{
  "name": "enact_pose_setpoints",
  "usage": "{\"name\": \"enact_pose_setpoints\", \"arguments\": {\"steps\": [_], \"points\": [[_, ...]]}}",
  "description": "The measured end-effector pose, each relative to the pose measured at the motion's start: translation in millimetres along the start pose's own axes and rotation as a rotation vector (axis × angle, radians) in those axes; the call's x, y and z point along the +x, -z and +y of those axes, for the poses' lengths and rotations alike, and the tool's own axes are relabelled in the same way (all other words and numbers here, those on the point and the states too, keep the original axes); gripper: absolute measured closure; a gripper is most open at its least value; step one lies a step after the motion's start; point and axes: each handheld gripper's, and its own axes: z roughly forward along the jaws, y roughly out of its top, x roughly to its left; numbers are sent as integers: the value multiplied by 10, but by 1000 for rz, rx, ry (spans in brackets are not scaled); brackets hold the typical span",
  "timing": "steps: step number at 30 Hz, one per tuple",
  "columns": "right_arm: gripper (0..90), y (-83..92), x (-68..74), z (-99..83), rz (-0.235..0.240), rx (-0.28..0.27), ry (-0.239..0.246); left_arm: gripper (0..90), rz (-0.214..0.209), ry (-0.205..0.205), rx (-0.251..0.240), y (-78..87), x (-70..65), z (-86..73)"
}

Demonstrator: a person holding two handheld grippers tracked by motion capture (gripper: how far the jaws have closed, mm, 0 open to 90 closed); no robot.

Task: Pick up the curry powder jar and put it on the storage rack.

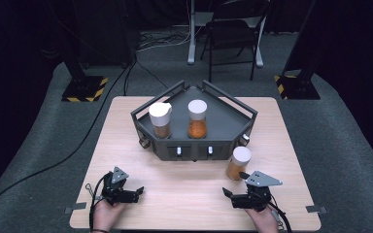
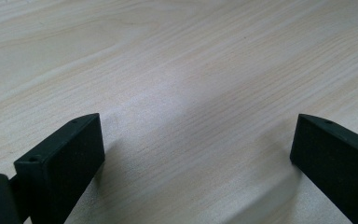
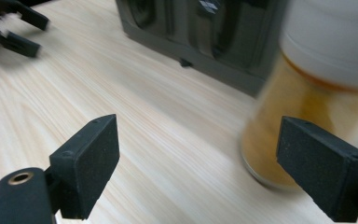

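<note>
A jar of orange-brown powder with a white lid (image 1: 239, 163) stands on the table just in front of the rack's right corner. My right gripper (image 1: 235, 184) sits low near the front edge, open, its jaws pointing toward that jar. In the right gripper view the jar (image 3: 279, 107) is blurred and stands just beyond the right jaw, not between the pads of my right gripper (image 3: 198, 158). My left gripper (image 1: 137, 193) rests at the front left, open, and in its own view the left gripper (image 2: 196, 149) has bare tabletop between its jaws.
A dark grey angular rack (image 1: 194, 145) stands at the middle back of the wooden table (image 1: 184, 184), holding a brown-filled jar (image 1: 161, 120) and an orange-filled jar (image 1: 197, 119). Beyond the table stand a chair and stand bases on the floor.
</note>
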Motion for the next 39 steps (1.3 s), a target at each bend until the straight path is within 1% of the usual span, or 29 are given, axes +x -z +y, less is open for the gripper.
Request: {"name": "enact_pose_setpoints", "arguments": {"steps": [1, 3, 5, 8, 10, 11, 14, 15, 16, 18, 20, 24, 25, 26, 32, 35, 37, 39], "points": [[122, 9, -20, -21, -4, 5, -9, 26, 0, 0, 0, 0, 0, 0], [119, 37, -82, -97, -19, 18, -41, 26, 0, 0, 0, 0, 0, 0], [118, 66, -156, -176, -19, 18, -73, 26, 0, 1, -1, -1, -1, -1], [117, 93, -185, -212, -60, 50, -75, 26, 1, 0, 0, 0, -2, 0], [120, 107, -207, -240, -79, 59, -76, 26, 1, 0, 0, 0, -2, 0], [118, 108, -221, -241, -90, 73, -79, 26, 1, 1, 0, 0, -2, 0], [120, 131, -287, -294, -102, 77, -109, 26, 1, 1, 0, 0, -2, 0], [120, 131, -290, -292, -108, 84, -105, 26, 1, 1, 0, 0, -2, 0], [120, 124, -279, -282, -124, 98, -95, 26, 1, 1, -1, -1, -2, -1], [118, 104, -277, -254, -138, 132, -88, 26, 1, 0, 0, 0, -2, 0], [117, 91, -288, -231, -137, 162, -84, 26, 1, 0, 0, 0, -2, 0], [118, 84, -269, -210, -148, 195, -70, 26, 1, 0, 0, 0, -2, 0], [118, 84, -274, -215, -148, 201, -79, 26, 3, 1, 1, 1, -6, 1], [122, 87, -284, -224, -144, 204, -84, 26, 3, 1, 0, 0, -8, 0], [117, 110, -293, -233, -162, 208, -99, 25, 4, 2, 0, 0, -8, 0], [114, 112, -291, -228, -180, 215, -93, 26, 4, 2, 1, 1, -9, 1], [110, 115, -300, -232, -194, 213, -105, 25, 4, 2, 0, 0, -9, 0], [103, 115, -314, -229, -198, 214, -111, 25, 5, 2, 0, 0, -10, 0]]}}
